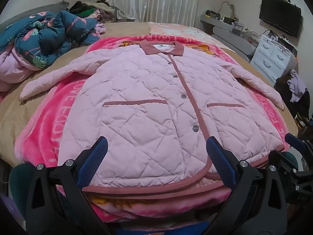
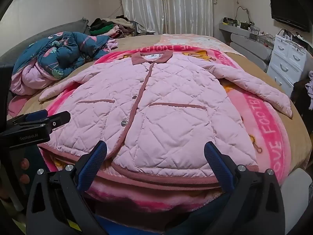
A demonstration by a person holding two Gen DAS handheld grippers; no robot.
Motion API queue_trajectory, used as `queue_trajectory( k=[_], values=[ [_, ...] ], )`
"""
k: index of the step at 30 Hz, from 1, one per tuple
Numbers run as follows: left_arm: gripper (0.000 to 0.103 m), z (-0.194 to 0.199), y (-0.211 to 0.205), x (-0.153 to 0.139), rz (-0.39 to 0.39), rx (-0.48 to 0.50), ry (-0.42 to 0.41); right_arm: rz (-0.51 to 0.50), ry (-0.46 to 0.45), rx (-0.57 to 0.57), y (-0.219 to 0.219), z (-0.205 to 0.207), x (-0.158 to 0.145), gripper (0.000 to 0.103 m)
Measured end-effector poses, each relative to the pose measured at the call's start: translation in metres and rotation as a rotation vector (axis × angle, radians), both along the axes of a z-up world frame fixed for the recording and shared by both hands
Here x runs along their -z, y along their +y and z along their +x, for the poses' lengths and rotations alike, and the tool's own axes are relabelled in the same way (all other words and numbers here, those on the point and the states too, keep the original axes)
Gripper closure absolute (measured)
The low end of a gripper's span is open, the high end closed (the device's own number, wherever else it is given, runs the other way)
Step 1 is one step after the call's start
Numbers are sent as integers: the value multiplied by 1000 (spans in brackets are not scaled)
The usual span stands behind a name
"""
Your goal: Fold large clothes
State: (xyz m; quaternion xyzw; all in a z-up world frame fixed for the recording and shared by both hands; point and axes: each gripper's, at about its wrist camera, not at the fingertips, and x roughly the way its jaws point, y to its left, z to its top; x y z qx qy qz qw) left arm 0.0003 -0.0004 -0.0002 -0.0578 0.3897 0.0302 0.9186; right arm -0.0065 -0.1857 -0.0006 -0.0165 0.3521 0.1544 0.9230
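A pink quilted jacket [image 1: 148, 101] with a dusty-rose collar and trim lies flat, buttoned, front up, on a bright pink blanket [image 1: 45, 129] on the bed, both sleeves spread outward. It also shows in the right wrist view [image 2: 160, 105]. My left gripper [image 1: 156, 146] is open, its blue pads above the hem's left half. My right gripper [image 2: 155, 148] is open above the hem's right half. The left gripper shows at the left edge of the right wrist view [image 2: 39, 121]; the right gripper shows at the right edge of the left wrist view [image 1: 297, 143].
A blue floral duvet [image 1: 45, 37] is bunched at the bed's far left. A clothes pile [image 1: 92, 9] lies by the curtains. White drawers [image 1: 273, 56], a shelf and a television [image 1: 279, 17] stand to the right.
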Motion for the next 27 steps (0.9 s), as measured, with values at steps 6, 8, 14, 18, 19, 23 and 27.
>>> queue_trajectory(
  k=[6,8,14,18,19,23,27],
  values=[
    [9,2,0,1,4,-3,-4,-12,5,2,0,0,-1,4],
    [9,3,0,1,5,-6,-5,-12,4,4,0,-1,-1,4],
    [9,2,-4,-1,3,1,-16,-7,-2,5,1,-2,-4,4],
    [9,-1,-3,-4,-3,6,-15,-7,-4,6,1,-2,-6,4],
    [9,-1,-4,-5,-2,8,-14,-6,-2,6,1,-2,-6,4],
    [9,-3,-2,-6,-5,8,-19,-6,-6,8,1,-3,-6,4],
    [9,-3,-2,-6,-5,9,-19,-7,-8,9,0,-2,-6,4]
  ],
)
